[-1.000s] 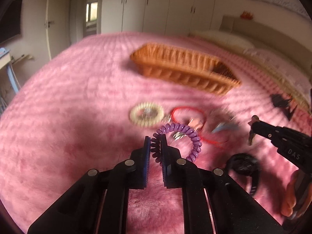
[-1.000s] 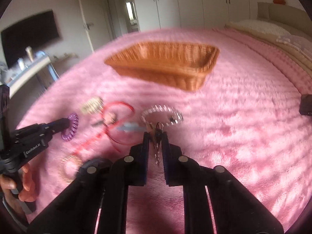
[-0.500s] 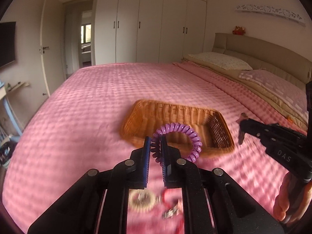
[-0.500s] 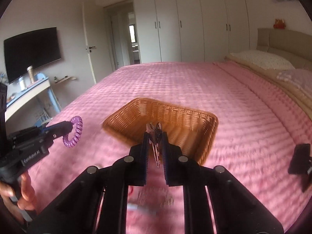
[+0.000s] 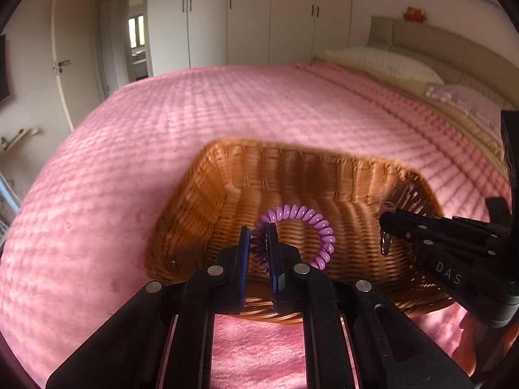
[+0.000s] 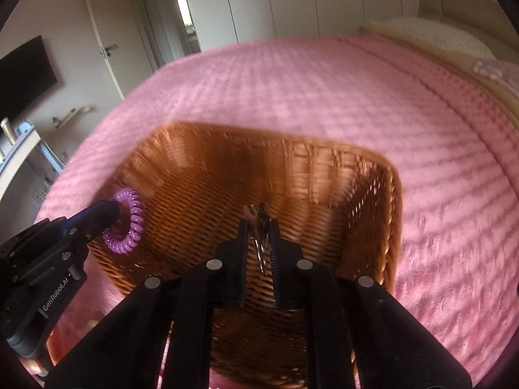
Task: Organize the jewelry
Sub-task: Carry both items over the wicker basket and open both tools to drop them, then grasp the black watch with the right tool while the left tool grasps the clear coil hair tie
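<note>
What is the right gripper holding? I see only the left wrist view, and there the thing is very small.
Observer: The right gripper is shut on a thin silver clip. The clip's long part hangs down between the fingers.
Operator: Is it over the basket?
Observer: Yes. The right wrist view shows the wicker basket floor directly behind the clip.
Operator: And my purple coil?
Observer: From the side, the purple coil hangs at the left gripper tip, against the basket's left inner wall.

Soft daylight fills both views, laying striped highlights across the pink bedspread (image 5: 227, 103). Fisheye distortion bows the room and darkens the corners. Motion blur smears the wicker basket (image 6: 201, 149) and the bedspread's weave, while the near grippers stay sharp; the basket's inner walls lie in shadow
</note>
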A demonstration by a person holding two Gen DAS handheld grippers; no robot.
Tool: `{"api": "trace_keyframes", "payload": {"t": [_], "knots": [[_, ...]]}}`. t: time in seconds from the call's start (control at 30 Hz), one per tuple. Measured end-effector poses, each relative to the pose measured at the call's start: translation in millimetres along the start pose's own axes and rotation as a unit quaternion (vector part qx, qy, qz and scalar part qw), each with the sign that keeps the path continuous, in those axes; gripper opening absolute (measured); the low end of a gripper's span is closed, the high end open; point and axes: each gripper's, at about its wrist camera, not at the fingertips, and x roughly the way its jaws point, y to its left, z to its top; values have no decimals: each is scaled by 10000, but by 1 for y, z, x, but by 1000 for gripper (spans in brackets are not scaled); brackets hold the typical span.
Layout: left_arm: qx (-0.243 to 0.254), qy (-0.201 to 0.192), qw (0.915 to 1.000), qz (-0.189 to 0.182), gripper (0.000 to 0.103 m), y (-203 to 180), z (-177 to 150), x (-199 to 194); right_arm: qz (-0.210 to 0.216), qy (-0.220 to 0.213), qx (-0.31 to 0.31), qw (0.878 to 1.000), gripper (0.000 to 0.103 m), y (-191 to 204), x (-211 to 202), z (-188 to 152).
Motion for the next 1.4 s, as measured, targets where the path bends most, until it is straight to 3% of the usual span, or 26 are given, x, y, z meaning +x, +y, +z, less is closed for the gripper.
{"api": "trace_keyframes", "payload": {"t": [0.1,0.13,0.23,0.27,0.3,0.53,0.77,1.0,1.2,1.4], "knots": [[26,138,9999,-75,12,0,-2,6,-3,35,66,10000,11,-4,4,0],[24,122,9998,-131,18,1,-3,4,69,25,103,9999,12,-4,0,0],[7,-39,9999,-137,36,4,-5,-12,89,-101,109,9998,30,-5,-14,0],[-30,-98,9997,-215,38,6,-5,-21,108,-178,107,9997,41,-5,-21,-1],[-54,-150,9995,-270,38,7,-6,-27,163,-260,104,9995,43,-4,-32,-3],[-42,-631,9974,-360,40,11,-25,-115,437,-675,-202,9966,43,19,-109,-28],[-276,-933,9944,-404,41,20,-71,-205,703,-901,-541,9920,43,41,-185,-89],[-502,-593,9954,-558,41,23,-140,-231,819,-542,-458,9941,43,39,-189,-150],[-628,-131,9962,-585,41,22,-190,-214,772,-159,-583,9952,43,46,-169,-192],[-744,382,9935,-766,41,17,-215,-183,765,191,-606,9950,43,51,-146,-211]]}}
